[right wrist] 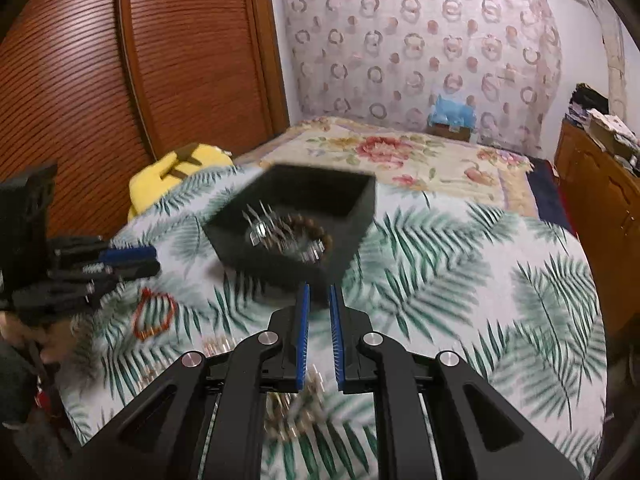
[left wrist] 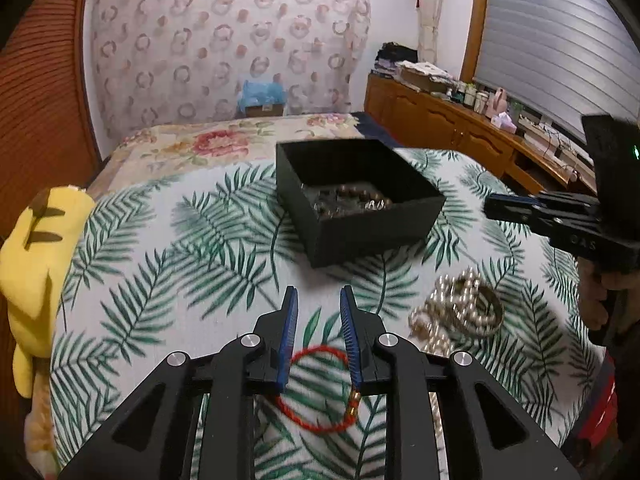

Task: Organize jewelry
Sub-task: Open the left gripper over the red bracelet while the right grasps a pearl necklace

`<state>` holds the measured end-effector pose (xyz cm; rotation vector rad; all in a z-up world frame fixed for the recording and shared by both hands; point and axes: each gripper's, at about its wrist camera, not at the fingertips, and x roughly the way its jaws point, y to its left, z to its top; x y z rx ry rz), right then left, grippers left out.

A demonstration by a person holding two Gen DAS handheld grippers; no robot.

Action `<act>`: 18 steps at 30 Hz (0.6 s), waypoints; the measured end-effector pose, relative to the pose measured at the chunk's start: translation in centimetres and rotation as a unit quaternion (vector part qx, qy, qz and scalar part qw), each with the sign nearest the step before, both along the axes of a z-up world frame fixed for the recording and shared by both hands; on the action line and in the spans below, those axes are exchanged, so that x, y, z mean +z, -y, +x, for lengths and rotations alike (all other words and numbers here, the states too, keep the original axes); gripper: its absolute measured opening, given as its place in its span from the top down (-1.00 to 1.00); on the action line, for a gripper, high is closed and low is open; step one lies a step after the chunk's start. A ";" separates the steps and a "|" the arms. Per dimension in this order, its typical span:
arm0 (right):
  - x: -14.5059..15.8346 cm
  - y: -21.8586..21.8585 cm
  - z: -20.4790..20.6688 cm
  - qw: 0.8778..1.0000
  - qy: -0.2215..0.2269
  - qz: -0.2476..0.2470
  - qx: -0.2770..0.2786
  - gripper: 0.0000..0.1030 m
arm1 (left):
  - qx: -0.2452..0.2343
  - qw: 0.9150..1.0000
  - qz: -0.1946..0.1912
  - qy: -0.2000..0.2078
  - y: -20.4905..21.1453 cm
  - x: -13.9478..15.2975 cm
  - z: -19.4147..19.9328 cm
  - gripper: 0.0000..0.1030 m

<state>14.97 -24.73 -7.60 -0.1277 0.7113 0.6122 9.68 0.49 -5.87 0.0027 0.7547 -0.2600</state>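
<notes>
A black open box (left wrist: 352, 216) stands on the leaf-print cloth and holds a brown bead bracelet (left wrist: 362, 196) and other jewelry; it shows blurred in the right wrist view (right wrist: 296, 216). My left gripper (left wrist: 318, 300) is open above a red cord bracelet (left wrist: 320, 392), which lies on the cloth under the fingers. A pile of pearl strands and a bangle (left wrist: 460, 312) lies to its right. My right gripper (right wrist: 318, 292) is open and empty, just short of the box, with blurred pearls (right wrist: 296, 412) beneath it. The red bracelet (right wrist: 154, 314) lies at its left.
A yellow plush toy (left wrist: 36, 248) sits at the cloth's left edge. A floral bedspread (left wrist: 224, 140) lies behind the box. A wooden cabinet (left wrist: 460, 128) with clutter runs along the right wall. Wooden louvred doors (right wrist: 120, 80) stand at the left.
</notes>
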 end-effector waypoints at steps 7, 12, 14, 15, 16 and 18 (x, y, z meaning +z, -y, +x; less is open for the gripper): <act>-2.6 2.2 -1.6 0.999 -0.032 -0.012 -0.014 0.75 | 0.008 1.000 0.012 -0.016 -0.7 -1.5 -1.2 0.50; -3.6 2.6 -2.8 0.999 -0.044 -0.006 -0.012 0.75 | 0.013 0.999 0.021 -0.021 -1.2 -2.1 -2.2 0.49; -3.9 2.5 -3.1 0.999 -0.047 -0.006 -0.009 0.75 | 0.015 0.999 0.025 -0.024 -1.3 -2.3 -2.4 0.49; -3.9 2.4 -3.2 0.999 -0.048 -0.007 -0.008 0.75 | 0.016 0.999 0.028 -0.024 -1.4 -2.4 -2.5 0.48; -4.1 2.3 -3.2 0.999 -0.051 -0.008 -0.007 0.75 | 0.017 0.999 0.030 -0.026 -1.4 -2.5 -2.6 0.48; -4.6 1.9 -3.1 0.998 -0.059 -0.017 -0.005 0.75 | 0.018 0.999 0.033 -0.028 -1.6 -2.7 -2.8 0.46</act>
